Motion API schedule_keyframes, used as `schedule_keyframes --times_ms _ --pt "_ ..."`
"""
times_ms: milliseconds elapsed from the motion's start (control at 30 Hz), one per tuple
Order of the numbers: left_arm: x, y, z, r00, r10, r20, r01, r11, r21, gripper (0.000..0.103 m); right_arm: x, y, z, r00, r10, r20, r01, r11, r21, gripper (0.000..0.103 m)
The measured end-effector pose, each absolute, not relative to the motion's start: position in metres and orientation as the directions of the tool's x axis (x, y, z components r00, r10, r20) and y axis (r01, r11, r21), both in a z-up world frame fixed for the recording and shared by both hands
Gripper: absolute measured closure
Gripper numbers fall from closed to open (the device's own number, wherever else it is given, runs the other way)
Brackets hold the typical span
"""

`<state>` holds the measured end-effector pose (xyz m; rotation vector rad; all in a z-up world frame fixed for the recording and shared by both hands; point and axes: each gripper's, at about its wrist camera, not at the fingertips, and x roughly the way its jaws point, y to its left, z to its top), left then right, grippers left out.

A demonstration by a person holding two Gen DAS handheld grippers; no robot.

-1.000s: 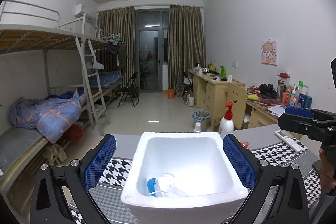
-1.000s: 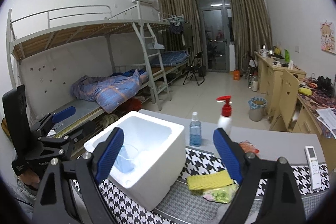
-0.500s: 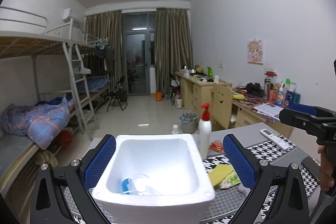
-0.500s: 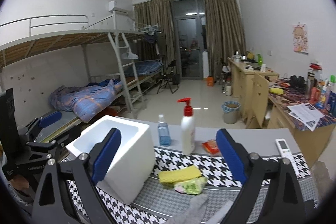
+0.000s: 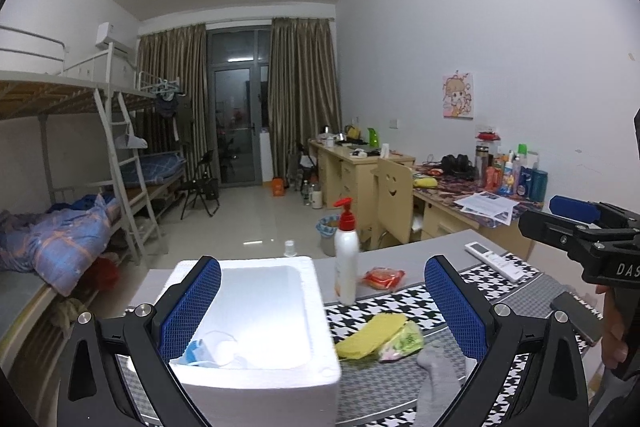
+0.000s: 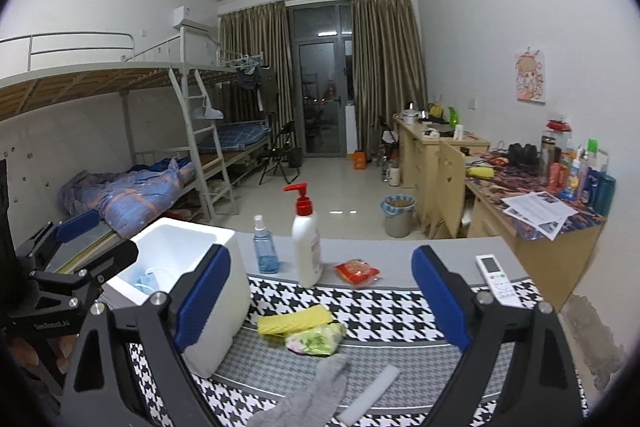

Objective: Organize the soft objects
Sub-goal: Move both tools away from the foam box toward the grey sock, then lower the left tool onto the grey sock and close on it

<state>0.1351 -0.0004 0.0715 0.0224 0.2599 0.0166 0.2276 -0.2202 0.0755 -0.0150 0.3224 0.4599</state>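
Observation:
A white foam box (image 5: 256, 323) stands on the houndstooth table mat and holds a blue face mask (image 5: 204, 349); the box also shows in the right wrist view (image 6: 208, 291). To its right lie a yellow cloth (image 6: 294, 321), a green floral cloth (image 6: 316, 341) and a grey sock (image 6: 316, 393). They also show in the left wrist view: yellow cloth (image 5: 372, 335), floral cloth (image 5: 404, 343), sock (image 5: 438, 383). My left gripper (image 5: 320, 311) is open and empty above the box. My right gripper (image 6: 320, 299) is open and empty above the cloths.
A white pump bottle (image 6: 306, 247), a blue spray bottle (image 6: 264, 247), a red snack packet (image 6: 356, 271) and a white remote (image 6: 498, 279) sit at the table's far side. A dark phone (image 5: 576, 317) lies at the right. A white flat strip (image 6: 370, 395) lies beside the sock.
Both grippers have swung to the right. The box has slid left in both views and the cloths and sock have come into view. Both stay open.

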Motion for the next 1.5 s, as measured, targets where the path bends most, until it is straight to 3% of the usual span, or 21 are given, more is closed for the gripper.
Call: schedule_keyframes --times_ms 767,1500 --pt "0.128 -0.03 0.054 0.955 -0.071 -0.287 0.084 0.996 0.036 0.001 0.213 -0.252 0.057 0.88 0.348 -0.324 -0.348 0.936 0.059 0.008" --pt "0.141 -0.051 0.022 0.911 -0.146 -0.386 0.161 0.987 0.008 0.001 0.22 -0.265 0.03 0.878 0.3 -0.374 -0.302 0.952 0.057 0.008"
